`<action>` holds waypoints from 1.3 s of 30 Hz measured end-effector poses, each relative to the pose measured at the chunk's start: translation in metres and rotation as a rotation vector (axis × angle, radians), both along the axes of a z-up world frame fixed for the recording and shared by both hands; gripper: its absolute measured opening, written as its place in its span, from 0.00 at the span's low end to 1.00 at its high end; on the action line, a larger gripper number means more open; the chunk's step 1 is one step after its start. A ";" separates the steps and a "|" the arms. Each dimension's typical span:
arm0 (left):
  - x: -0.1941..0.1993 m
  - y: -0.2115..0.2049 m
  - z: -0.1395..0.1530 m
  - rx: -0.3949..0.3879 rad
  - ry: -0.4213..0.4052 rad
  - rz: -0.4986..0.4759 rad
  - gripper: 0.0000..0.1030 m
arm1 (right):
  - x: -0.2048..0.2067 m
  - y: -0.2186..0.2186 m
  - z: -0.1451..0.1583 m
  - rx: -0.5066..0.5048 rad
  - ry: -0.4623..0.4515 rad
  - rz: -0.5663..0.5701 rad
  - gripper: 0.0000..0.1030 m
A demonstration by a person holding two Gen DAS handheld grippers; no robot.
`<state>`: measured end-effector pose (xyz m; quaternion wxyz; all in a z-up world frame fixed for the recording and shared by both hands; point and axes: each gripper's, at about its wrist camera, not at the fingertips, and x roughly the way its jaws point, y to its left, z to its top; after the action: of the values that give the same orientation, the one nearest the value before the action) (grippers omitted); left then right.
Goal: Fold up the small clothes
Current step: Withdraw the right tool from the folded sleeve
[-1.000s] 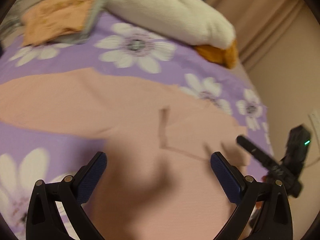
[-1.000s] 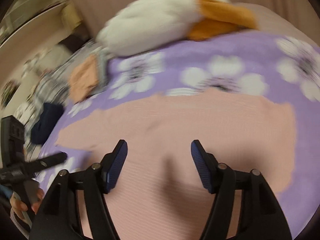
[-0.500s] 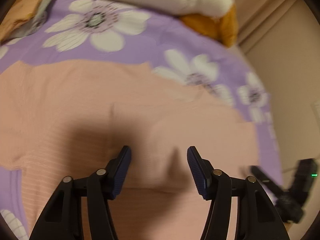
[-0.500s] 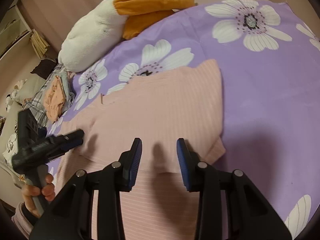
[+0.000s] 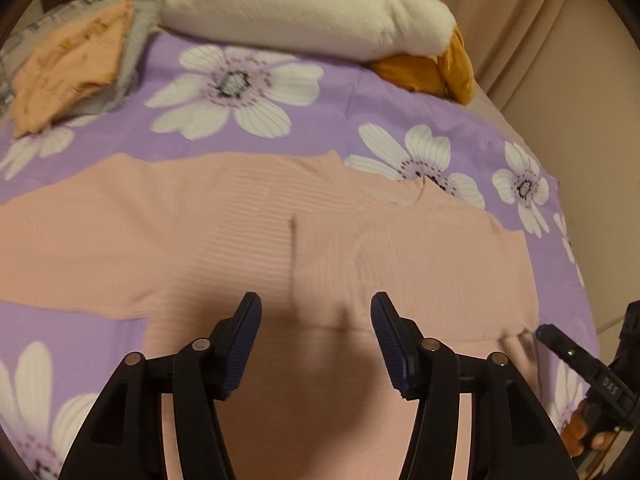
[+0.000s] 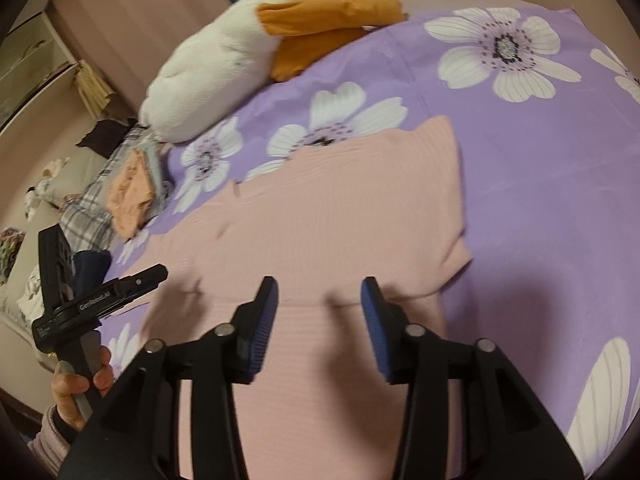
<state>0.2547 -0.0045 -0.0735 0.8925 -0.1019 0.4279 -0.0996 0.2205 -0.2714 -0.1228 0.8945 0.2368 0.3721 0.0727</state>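
Pink ribbed top (image 5: 248,224) on bed: both sleeves now folded in; left hand-held gripper (image 5: 316,340) and right hand-held gripper (image 6: 318,326) just reopened, half apart, empty, over its lower half.

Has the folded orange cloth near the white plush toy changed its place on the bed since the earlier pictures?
No. The folded orange cloth still lies beside the white plush toy.

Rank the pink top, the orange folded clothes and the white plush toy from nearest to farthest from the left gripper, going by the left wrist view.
1. Pink top: directly under the left gripper.
2. Orange folded clothes: far left.
3. White plush toy: at the back, along the top.
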 end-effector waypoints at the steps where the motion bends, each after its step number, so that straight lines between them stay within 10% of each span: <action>1: -0.005 0.005 0.003 0.015 -0.008 0.012 0.55 | -0.003 0.004 0.002 0.000 -0.004 0.005 0.51; 7: -0.033 0.039 0.017 0.051 -0.056 0.075 0.74 | -0.021 0.036 0.018 0.018 -0.040 0.056 0.62; 22: -0.076 0.110 0.046 0.051 -0.161 0.204 0.80 | -0.031 0.120 0.044 0.002 -0.065 0.188 0.70; 39: -0.064 0.197 0.015 -0.041 -0.049 0.333 0.93 | -0.018 0.167 0.046 -0.022 -0.030 0.215 0.82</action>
<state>0.1909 0.1926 -0.0587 0.9046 -0.1871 0.3810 0.0385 0.2022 -0.1040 -0.0766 0.8897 0.1844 0.3826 0.1675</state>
